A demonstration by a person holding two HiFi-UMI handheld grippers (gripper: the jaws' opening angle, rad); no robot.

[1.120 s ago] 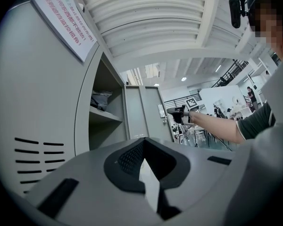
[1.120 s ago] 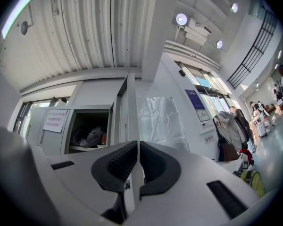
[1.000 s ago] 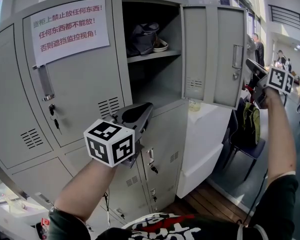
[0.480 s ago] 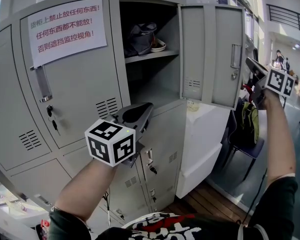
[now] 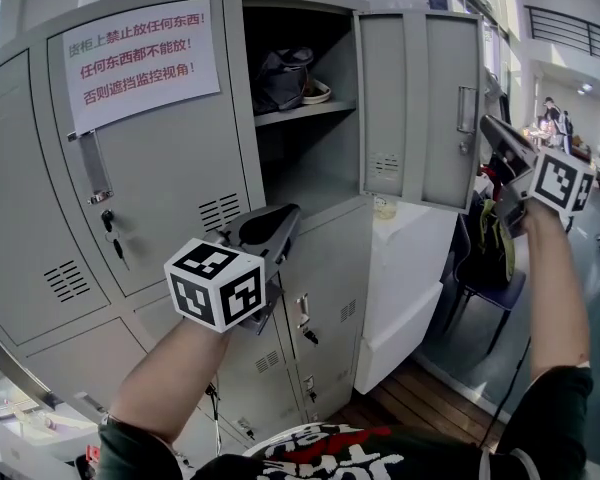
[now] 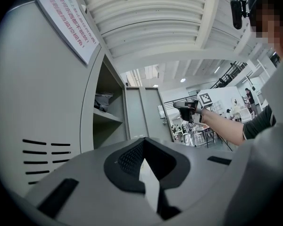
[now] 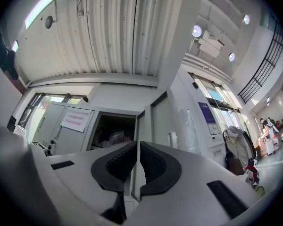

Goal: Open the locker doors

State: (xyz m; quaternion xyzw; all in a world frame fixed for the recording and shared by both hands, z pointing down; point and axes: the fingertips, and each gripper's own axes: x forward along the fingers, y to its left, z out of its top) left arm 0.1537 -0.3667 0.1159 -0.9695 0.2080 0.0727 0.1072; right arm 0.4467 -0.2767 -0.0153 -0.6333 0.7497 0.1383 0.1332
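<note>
The grey locker bank [image 5: 170, 188] fills the head view. Its upper middle compartment [image 5: 310, 158] stands open, with a dark bag and a shoe [image 5: 285, 73] on the shelf. The compartment's door [image 5: 420, 108] hangs swung out to the right, handle [image 5: 466, 118] on its outer face. My right gripper [image 5: 490, 128] is shut and empty, just right of that handle and apart from it. My left gripper [image 5: 285, 218] is shut with nothing in it, below the open compartment in front of a closed lower door [image 5: 325, 288]. The left upper door [image 5: 140, 168] is closed and bears a paper notice [image 5: 140, 63].
Keys hang in the left door's lock [image 5: 110, 223] and in the lower doors' locks [image 5: 305, 333]. A white cabinet [image 5: 410, 268] stands right of the lockers. Behind it is a chair with a green backpack [image 5: 495, 238]. People stand far off at the right [image 5: 550, 118].
My right gripper has shifted a little down and sideways beside the open door, still shut. The left gripper has stayed where it was.
</note>
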